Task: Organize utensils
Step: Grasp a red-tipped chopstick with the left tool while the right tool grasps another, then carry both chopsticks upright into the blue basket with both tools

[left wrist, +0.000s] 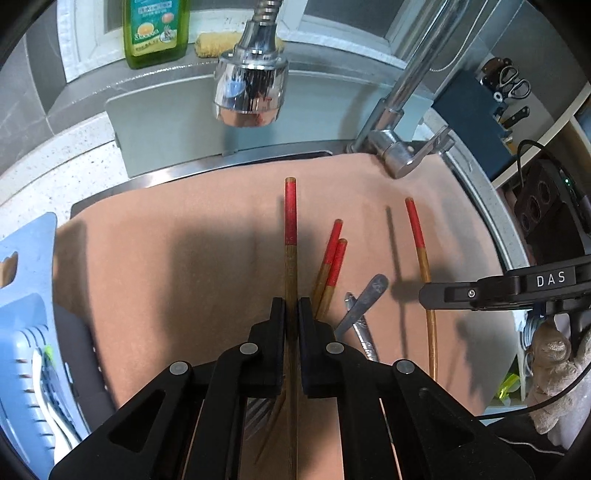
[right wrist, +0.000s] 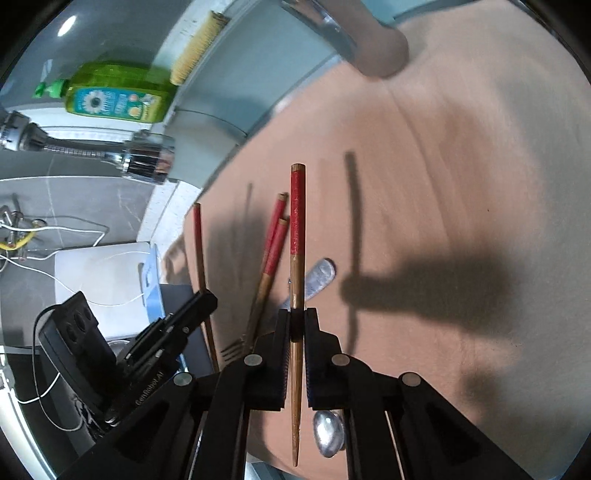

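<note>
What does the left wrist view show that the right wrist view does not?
Only the left wrist view: the scissors and knife in a rack on the wall, and the tap lever.

Only the right wrist view: the spoon bowl under the right hand-held gripper, and the white board.

Both: the soap bottle, the spray head, the cloth, two chopsticks lying together, and each hand-held gripper, the left too, shut on its own chopstick.
</note>
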Tool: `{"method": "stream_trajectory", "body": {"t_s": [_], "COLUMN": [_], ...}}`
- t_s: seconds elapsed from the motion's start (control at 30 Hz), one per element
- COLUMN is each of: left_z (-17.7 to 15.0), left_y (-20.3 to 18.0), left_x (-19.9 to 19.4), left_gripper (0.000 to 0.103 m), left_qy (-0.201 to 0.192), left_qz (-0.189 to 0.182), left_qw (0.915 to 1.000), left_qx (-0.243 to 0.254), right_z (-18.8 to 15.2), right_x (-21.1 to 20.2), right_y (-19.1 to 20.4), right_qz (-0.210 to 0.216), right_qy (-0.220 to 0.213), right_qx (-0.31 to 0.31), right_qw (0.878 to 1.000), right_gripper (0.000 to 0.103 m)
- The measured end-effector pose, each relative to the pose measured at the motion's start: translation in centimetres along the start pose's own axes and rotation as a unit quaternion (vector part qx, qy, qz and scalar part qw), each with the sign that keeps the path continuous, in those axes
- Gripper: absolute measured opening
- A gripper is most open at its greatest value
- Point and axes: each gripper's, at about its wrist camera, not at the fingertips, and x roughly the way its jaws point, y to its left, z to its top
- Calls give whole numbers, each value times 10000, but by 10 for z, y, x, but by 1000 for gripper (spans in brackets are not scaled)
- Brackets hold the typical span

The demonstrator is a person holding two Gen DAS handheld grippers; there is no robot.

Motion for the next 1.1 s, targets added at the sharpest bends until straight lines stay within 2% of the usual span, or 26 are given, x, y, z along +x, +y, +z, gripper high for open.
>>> {"method": "stream_trajectory", "body": {"t_s": [0.23,0.47,0.77,1.1], "left_z": [-4,-23,-66,-109], "left_y": [8,41,106,155], "left_x": [-29,-67,-111,-118], "left_gripper": [6,6,6,6], "left_qy": [-273,-538,-756,-684], "left_qz": [13,211,608,798], "left_qw": [9995,9971,9871,9785], "left_qx": [-127,-504,-1276,-1772], "right_z": [-3,-15,-43,-77], "right_x": [-5,10,63,133], "right_y": [33,81,154,213], "right_qz": [150,293,347,102], "right_qy": [23,247,723,1108], "right_qx": [-380,-864,-1514,-2075], "right_qw": [9992,9955,9852,9719], "right_gripper": [6,7,7,7]}}
